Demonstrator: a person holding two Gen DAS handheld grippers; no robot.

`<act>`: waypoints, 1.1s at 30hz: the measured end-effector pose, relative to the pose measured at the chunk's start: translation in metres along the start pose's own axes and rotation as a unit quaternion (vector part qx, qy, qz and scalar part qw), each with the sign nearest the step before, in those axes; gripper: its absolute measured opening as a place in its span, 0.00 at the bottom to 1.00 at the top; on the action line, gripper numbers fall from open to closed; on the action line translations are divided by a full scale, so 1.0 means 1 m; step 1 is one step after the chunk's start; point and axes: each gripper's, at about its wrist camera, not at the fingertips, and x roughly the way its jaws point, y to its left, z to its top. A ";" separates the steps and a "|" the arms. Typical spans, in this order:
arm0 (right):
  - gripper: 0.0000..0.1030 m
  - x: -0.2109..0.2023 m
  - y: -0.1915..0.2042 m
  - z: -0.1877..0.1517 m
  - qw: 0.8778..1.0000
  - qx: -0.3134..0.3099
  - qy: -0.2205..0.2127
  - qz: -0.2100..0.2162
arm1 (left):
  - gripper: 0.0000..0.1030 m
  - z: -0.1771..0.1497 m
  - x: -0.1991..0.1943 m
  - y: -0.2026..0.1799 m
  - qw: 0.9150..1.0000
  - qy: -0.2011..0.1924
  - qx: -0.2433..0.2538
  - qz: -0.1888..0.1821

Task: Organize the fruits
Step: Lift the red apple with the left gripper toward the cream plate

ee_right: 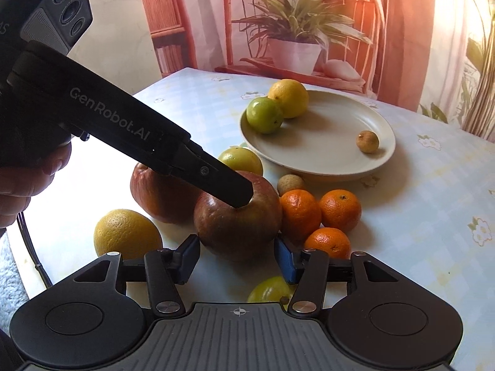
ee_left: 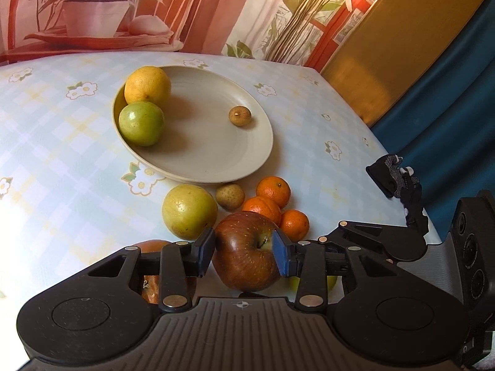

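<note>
Red apple (ee_left: 246,252) — on the tablecloth (ee_left: 62,167) in the loose pile of fruit, at about 5 o'clock from the plate (ee_left: 216,160) and just off its near rim. Neighbours: second red apple (ee_right: 157,196) touching at its 9 o'clock, three mandarins (ee_right: 338,210) crowding its 3 o'clock side, pale green fruit (ee_left: 188,211) at 11 o'clock, small brown fruit (ee_left: 230,196) at 12.

Left gripper (ee_left: 244,252): blue pads (ee_left: 205,255) sit flush on both flanks of the apple, clenched on it at its widest girth. From the right wrist view a finger of this tool lies over the apple's crown. Apple looks not yet lifted; contact with the cloth hidden.

Right gripper (ee_right: 236,261): jaws stand apart either side of the apple's near base, pads do not seem to press. Released, grasping nothing as far as I can tell.

Handling, my judgement: firm, fairly heavy for its size, waxy skin that may slip under flat pads; bruises if squeezed hard. Grip across the equator is the sound place; avoid the stem dimple.

Orientation: near-round, no real long axis. Stem-to-base axis is tilted, stem (ee_left: 264,241) and dimple facing up and toward 2 o'clock in the left wrist view, close to the right-hand pad.

Plate already holds a yellow citrus (ee_left: 148,85), green fruit (ee_left: 141,123) and one small brown fruit (ee_left: 239,116); open space remains at its centre.
</note>
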 end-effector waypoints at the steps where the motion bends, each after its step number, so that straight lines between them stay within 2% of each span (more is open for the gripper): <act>1: 0.48 0.000 -0.001 -0.001 1.000 0.005 -0.001 0.002 | 0.42 -0.001 0.001 -0.001 1.000 -0.003 0.001 0.001; 7: 0.49 0.002 -0.010 -0.001 0.999 0.028 -0.011 0.015 | 0.42 -0.002 0.002 0.014 0.999 -0.008 -0.038 -0.013; 14: 0.48 0.001 -0.014 -0.003 0.998 0.047 -0.019 0.026 | 0.42 -0.002 -0.001 0.019 0.998 -0.024 -0.051 0.004; 20: 0.49 0.002 -0.012 -0.004 0.999 0.044 -0.017 0.025 | 0.42 -0.006 0.002 0.016 0.998 -0.014 -0.053 -0.014; 28: 0.48 0.002 -0.010 -0.003 0.999 0.037 -0.015 0.021 | 0.41 -0.008 0.001 0.015 0.998 -0.017 -0.052 -0.011; 33: 0.48 -0.007 -0.011 0.004 0.999 0.030 -0.037 0.018 | 0.41 -0.001 -0.012 0.008 0.998 -0.041 -0.039 -0.008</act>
